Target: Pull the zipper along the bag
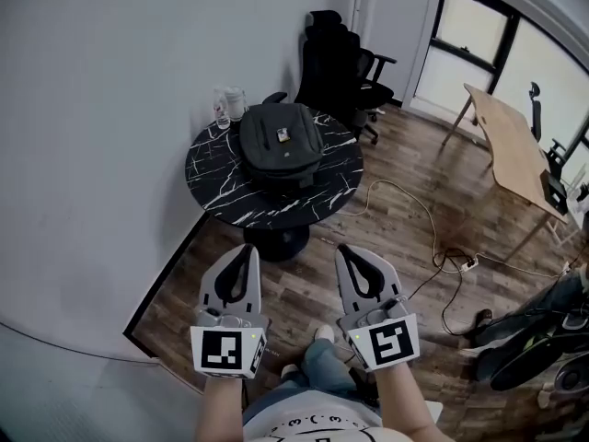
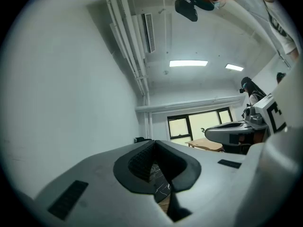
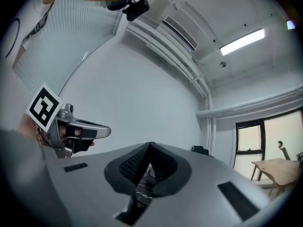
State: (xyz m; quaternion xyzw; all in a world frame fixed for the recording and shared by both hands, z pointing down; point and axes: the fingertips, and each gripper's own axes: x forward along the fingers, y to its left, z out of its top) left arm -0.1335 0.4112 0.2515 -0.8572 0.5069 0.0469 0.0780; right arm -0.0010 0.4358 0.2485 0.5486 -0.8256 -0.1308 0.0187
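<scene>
A pale grey wall (image 1: 101, 109) fills the left of the head view, and a dark wood plank floor (image 1: 405, 247) spreads across the rest. A round black desk (image 1: 216, 196) with white marble veining stands against the wall on a single pedestal. A black bag (image 1: 281, 145), a backpack, lies flat on the middle of the desk with a small label (image 1: 282, 135) on its upper face; its zipper is too small to make out. Black office chairs (image 1: 340, 63) stand behind the desk, and a light wooden table (image 1: 515, 150) sits to the right. A thin cable (image 1: 428, 219) trails over the floor. The left hand-held gripper (image 1: 247, 249) and the right hand-held gripper (image 1: 342, 249) are held side by side low in the view, both pointing towards the desk. Each has its jaws pressed together with nothing between them. The bag lies well ahead of both, touching neither, roughly in line with the gap between them. Clear glass containers (image 1: 230, 104) stand at the desk's far left edge, just beside the bag
</scene>
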